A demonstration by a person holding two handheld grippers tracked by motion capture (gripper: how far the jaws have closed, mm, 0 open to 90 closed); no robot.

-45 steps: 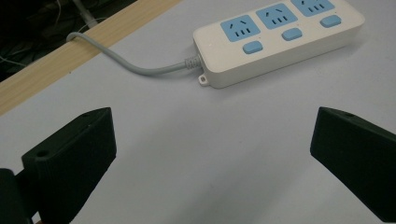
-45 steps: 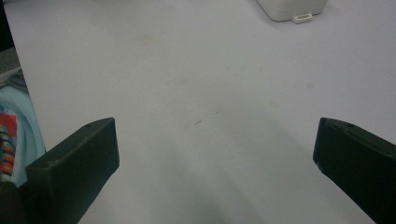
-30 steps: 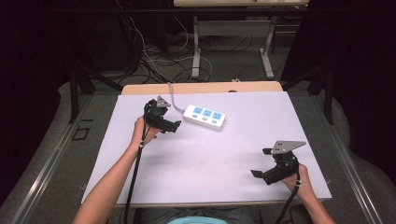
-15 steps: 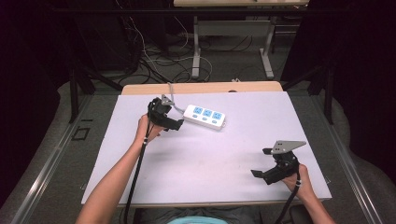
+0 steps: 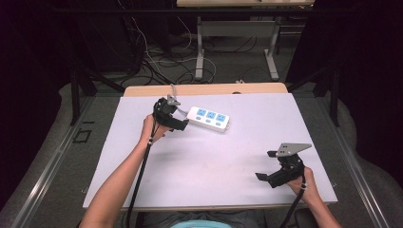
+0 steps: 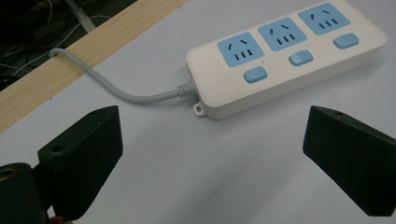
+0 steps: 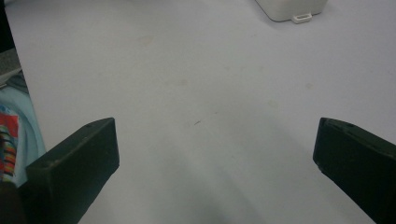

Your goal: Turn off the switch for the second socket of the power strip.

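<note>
- Power strip [image 5: 208, 118]: white w/ three blue sockets and three blue switches, lying flat on the white table [image 5: 204, 156], toward the far edge, left of centre.
- Its grey cord [image 6: 116, 91] leaves the end nearest the left gripper, curves across the table and drops over the wooden far edge [image 6: 70, 65].
- Handling, my guess: rigid plastic shell, light to moderate weight, won't deform under squeeze. Smooth glossy sides, so prob. slippery on the pads.
- Cord looks stiff-ish and springy; it may drag or swing the strip if lifted by one end.
- Where to grab: across the short width, pads on the two long sides, near the cord end or mid-body. Avoid pressing the switches. The small mounting tab [image 6: 201, 110] by the cord exit is too thin to hold.
- Left gripper [image 5: 174, 122]: just beside the strip's cord end, jaws released wide, nothing between them, not touching the strip as far as the left gripper view shows. The gap looks ample for the strip's width.
- Right gripper [image 5: 278, 175]: near the table's near right corner, well apart from the strip, jaws also spread wide and empty over bare table.
- In the right gripper view the strip's end [image 7: 292, 8] sits far off at the top edge.
</note>
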